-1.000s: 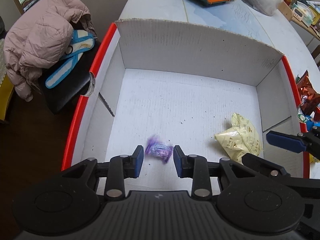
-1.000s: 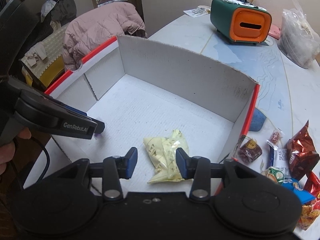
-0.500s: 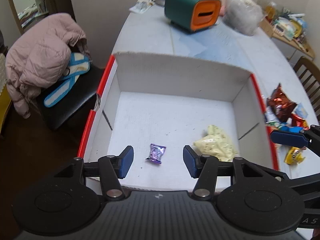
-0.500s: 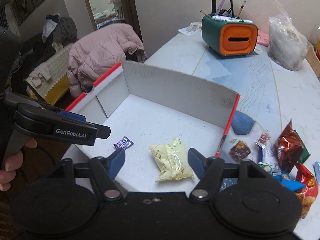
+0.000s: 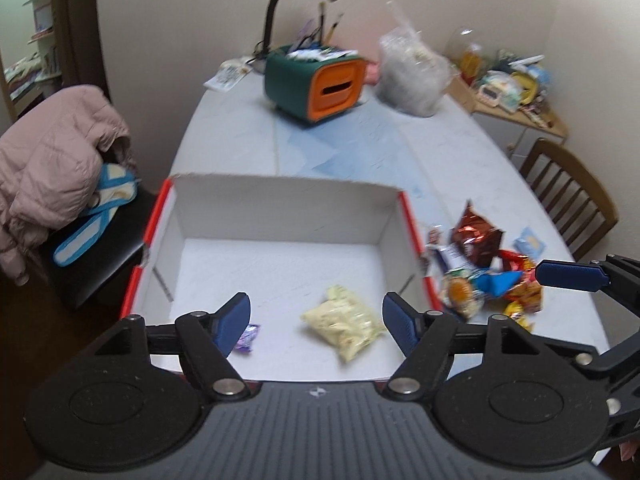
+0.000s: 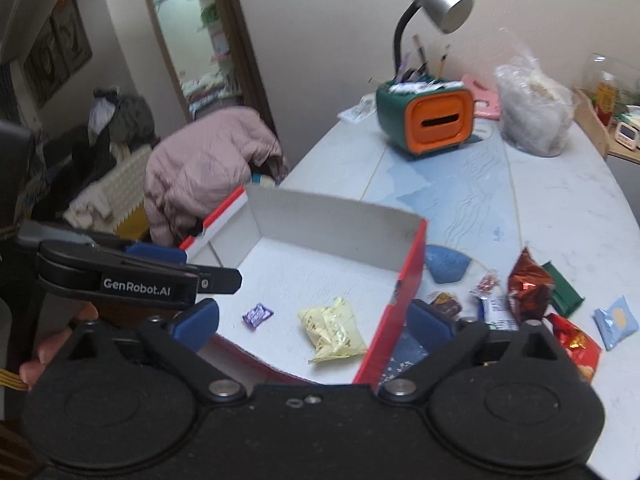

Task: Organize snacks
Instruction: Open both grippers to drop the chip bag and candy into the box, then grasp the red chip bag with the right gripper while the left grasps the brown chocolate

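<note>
A white cardboard box with red edges point(image 5: 280, 200) point(image 6: 332, 216) stands on the table. Inside lie a small purple candy point(image 5: 246, 336) point(image 6: 257, 315) and a pale yellow snack bag point(image 5: 344, 320) point(image 6: 334, 330). My left gripper point(image 5: 316, 320) is open and empty, raised above the box's near edge. My right gripper point(image 6: 314, 320) is open and empty, above the box's near right corner. A pile of loose snacks point(image 5: 484, 268) point(image 6: 528, 300) lies on the table right of the box, among them a brown foil bag point(image 5: 476, 236) point(image 6: 528, 284).
A green and orange pen holder point(image 5: 316, 84) point(image 6: 428, 120), a desk lamp point(image 6: 436, 4) and a clear plastic bag point(image 5: 416, 76) stand at the table's far end. A chair with a pink jacket point(image 5: 52, 160) is left of the table. A wooden chair point(image 5: 568, 196) is at right.
Both grippers opened wide, letting go of the purple candy and the yellow bag, and rose back away from the box. Both snacks now lie on the box floor.
</note>
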The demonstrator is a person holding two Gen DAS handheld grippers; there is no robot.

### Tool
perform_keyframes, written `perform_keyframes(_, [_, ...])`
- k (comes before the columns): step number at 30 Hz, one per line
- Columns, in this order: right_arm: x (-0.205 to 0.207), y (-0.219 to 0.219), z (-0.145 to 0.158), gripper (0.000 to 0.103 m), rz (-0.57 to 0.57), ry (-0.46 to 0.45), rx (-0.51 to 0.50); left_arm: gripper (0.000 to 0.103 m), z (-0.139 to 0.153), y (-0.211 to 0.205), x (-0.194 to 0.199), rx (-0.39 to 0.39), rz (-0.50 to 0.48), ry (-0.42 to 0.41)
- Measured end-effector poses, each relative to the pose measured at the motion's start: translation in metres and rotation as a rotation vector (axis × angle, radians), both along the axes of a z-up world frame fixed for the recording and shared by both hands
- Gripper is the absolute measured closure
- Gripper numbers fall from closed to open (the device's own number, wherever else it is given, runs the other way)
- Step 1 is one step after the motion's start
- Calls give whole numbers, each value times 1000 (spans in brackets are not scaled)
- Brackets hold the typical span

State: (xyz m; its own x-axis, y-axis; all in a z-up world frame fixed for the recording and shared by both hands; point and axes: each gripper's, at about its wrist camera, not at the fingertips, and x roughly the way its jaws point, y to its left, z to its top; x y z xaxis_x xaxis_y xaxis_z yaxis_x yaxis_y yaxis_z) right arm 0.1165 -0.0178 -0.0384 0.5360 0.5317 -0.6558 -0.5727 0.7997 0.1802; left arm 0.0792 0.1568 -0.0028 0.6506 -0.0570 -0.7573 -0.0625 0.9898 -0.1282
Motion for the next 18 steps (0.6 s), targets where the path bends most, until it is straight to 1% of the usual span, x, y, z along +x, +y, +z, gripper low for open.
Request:
perform_keyframes(5, [-7,-30,8,0,-33,-24,9,26,1,-22,2,-14,-16,-20])
perform_keyframes(10, [-9,-69,5,0,-58,-32,-6,26,-7,-46,10,-38,-5,-5])
perform_keyframes(18, [8,-142,-7,0,-75,-27,-71,26,-16,-100,36,-13,11,21])
